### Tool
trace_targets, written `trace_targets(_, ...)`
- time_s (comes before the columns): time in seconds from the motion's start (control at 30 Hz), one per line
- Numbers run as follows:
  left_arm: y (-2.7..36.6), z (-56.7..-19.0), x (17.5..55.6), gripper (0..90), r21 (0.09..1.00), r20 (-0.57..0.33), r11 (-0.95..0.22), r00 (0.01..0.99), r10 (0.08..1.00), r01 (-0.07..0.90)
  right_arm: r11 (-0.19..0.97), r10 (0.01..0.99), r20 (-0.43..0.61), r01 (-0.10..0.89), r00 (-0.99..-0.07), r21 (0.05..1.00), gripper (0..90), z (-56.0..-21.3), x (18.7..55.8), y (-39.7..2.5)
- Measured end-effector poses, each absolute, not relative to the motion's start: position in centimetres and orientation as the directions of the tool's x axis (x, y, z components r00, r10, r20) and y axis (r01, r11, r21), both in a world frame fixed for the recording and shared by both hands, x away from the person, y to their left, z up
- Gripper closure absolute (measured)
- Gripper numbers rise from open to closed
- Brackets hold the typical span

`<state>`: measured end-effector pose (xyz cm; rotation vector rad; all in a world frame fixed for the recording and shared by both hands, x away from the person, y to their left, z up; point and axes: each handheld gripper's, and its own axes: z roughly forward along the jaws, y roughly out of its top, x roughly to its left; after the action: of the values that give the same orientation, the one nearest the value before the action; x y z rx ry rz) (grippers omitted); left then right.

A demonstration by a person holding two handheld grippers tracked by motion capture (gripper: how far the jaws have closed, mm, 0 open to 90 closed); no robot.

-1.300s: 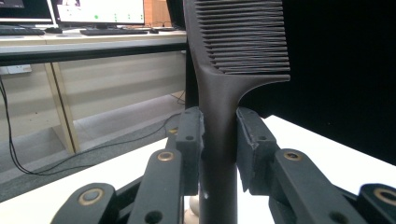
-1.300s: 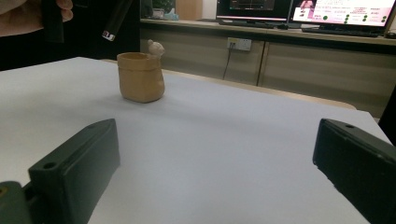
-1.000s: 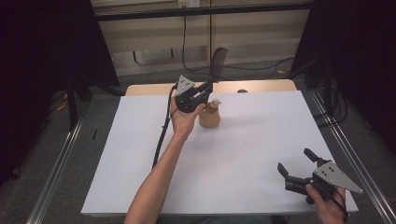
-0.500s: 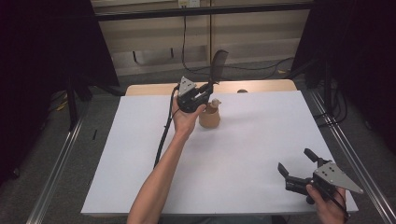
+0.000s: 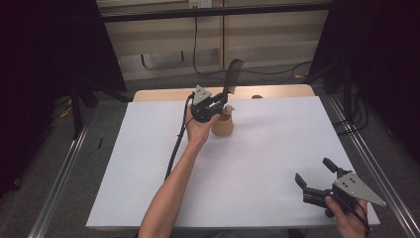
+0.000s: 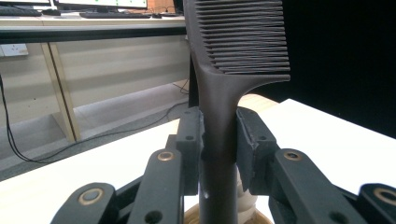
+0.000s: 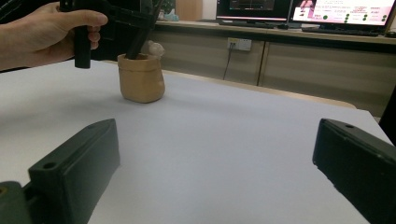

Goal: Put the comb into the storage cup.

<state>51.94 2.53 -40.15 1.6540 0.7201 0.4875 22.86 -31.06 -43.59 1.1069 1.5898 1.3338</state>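
A black comb (image 5: pixel 234 74) stands upright, teeth end up, with my left gripper (image 5: pixel 218 103) shut on its handle. In the left gripper view both jaws press the comb (image 6: pixel 243 42) at its narrow handle, and my left gripper (image 6: pixel 219 140) sits just above a small tan pot (image 6: pixel 261 217). That pot (image 5: pixel 223 126) stands at the back middle of the white table top (image 5: pixel 148 173), with the comb's lower end inside it beside a pale lump (image 5: pixel 229 109). My right gripper (image 5: pixel 317 173) is open near the front right corner. The right gripper view shows my right gripper (image 7: pixel 215 158) with the pot (image 7: pixel 141 77) far ahead.
A cable (image 5: pixel 176 148) trails from the left gripper along the forearm. A wooden strip (image 5: pixel 282 91) borders the back edge, with a small brown knob (image 5: pixel 256 96) on it. Metal rails (image 5: pixel 59 188) run along both sides of the table, and a desk with monitors (image 7: pixel 345 9) stands beyond.
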Motion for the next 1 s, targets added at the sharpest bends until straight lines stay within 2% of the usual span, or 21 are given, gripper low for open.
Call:
trace_targets(0.43, 3.3, -41.4, 51.8, 72.7, 0.974, -0.094, -0.086, 0.713, 0.695, 0.212, 0.075, 0.945, -0.025, 0.141, -0.326, 0.987, 0.2, -43.6, 22.8, -31.1)
trace_targets(0.63, 3.2, -41.4, 51.4, 72.8, 0.974, -0.064, -0.114, 0.720, 0.691, 0.196, 0.075, 0.945, -0.026, 0.141, -0.325, 0.987, 0.2, -43.6, 22.8, -31.0)
trace_targets(1.0, 3.7, -42.0, 50.9, 72.7, 0.970, -0.074, -0.122, 0.732, 0.677, 0.211, 0.078, 0.946, -0.029, 0.140, -0.324, 0.987, 0.2, -43.6, 22.9, -31.0)
